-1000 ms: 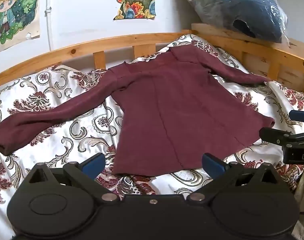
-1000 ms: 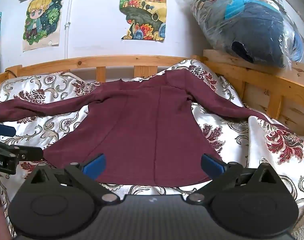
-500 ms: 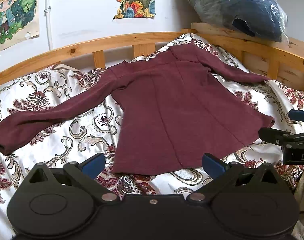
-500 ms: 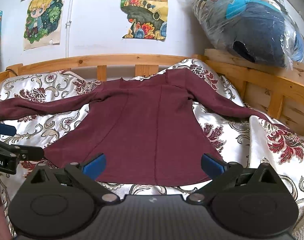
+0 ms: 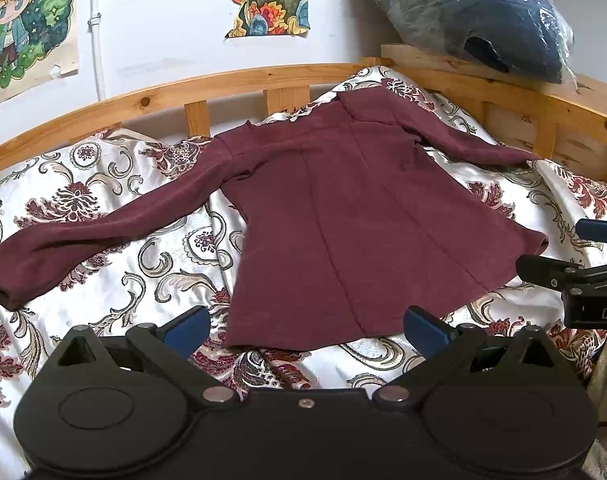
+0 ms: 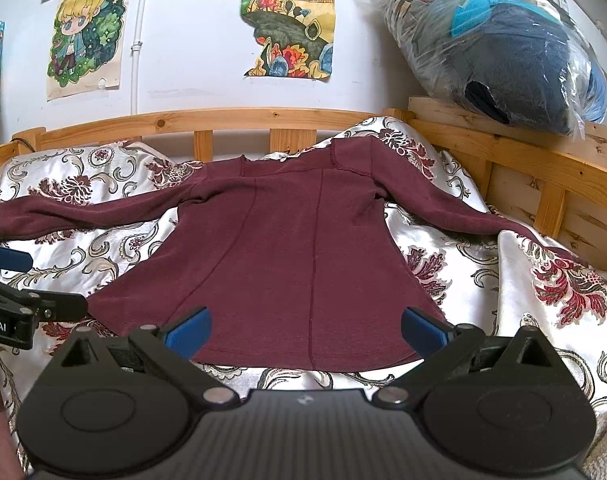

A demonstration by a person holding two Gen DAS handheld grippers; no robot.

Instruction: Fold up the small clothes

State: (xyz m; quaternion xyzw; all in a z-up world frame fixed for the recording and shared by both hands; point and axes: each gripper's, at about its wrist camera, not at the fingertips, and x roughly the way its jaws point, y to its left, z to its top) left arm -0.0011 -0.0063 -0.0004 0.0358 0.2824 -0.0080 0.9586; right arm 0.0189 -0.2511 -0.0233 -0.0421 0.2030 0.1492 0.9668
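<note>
A small maroon long-sleeved top (image 5: 343, 220) lies spread flat on the patterned bedspread (image 5: 115, 264), neck toward the headboard, both sleeves stretched out sideways. It shows in the right wrist view (image 6: 295, 248) too. My left gripper (image 5: 305, 326) is open and empty, hovering just in front of the hem's left part. My right gripper (image 6: 305, 330) is open and empty, over the hem's right part. Each gripper shows at the edge of the other's view: the right one (image 5: 583, 256) and the left one (image 6: 19, 284).
A wooden bed rail (image 6: 231, 118) runs behind the top and along the right side (image 6: 543, 168). A plastic-wrapped bundle of dark bedding (image 6: 503, 48) sits on the right rail. Posters (image 6: 291, 20) hang on the white wall.
Almost nothing: both views have shifted very slightly, and the top and both open grippers stay where they were.
</note>
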